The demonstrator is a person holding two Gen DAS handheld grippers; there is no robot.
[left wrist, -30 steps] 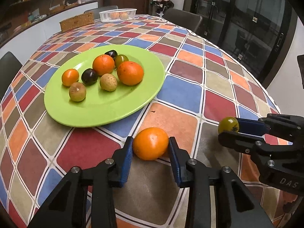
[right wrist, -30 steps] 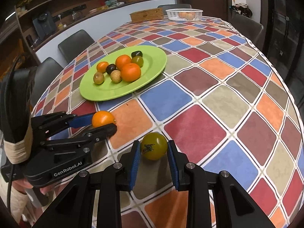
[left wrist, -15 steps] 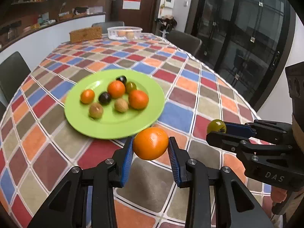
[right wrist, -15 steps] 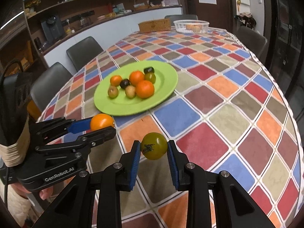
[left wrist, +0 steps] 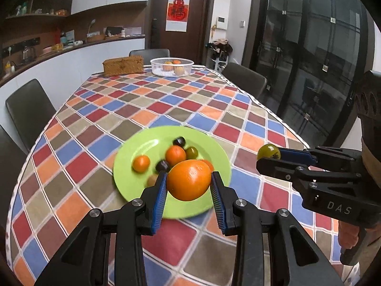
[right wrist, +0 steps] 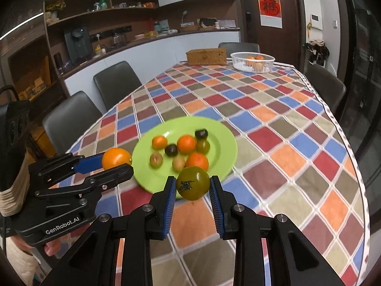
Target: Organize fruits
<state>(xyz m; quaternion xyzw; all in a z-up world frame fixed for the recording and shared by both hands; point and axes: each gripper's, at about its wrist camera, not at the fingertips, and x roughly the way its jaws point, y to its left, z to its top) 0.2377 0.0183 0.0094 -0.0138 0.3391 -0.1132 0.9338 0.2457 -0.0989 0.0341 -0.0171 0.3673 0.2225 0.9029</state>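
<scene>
My left gripper (left wrist: 188, 183) is shut on an orange (left wrist: 188, 179) and holds it in the air above the table, in front of the green plate (left wrist: 133, 178). My right gripper (right wrist: 193, 187) is shut on a green tomato (right wrist: 193, 186), also lifted above the table. The plate (right wrist: 219, 164) carries several small fruits: oranges, dark plums, a green one and brownish ones. In the left wrist view the right gripper (left wrist: 268, 157) with the tomato (left wrist: 269, 151) is at the right. In the right wrist view the left gripper (right wrist: 119, 164) with the orange (right wrist: 116, 157) is at the left.
A chequered tablecloth (left wrist: 166, 104) covers the long table. At its far end stand a white basket (left wrist: 172, 66) with fruit and a wicker box (left wrist: 122, 64). Dark chairs (right wrist: 116, 82) line the sides. Glass doors are at the right.
Both grippers have risen well above the table with their fruits. The orange and the tomato left the tablecloth. The plate now looks smaller and farther below.
</scene>
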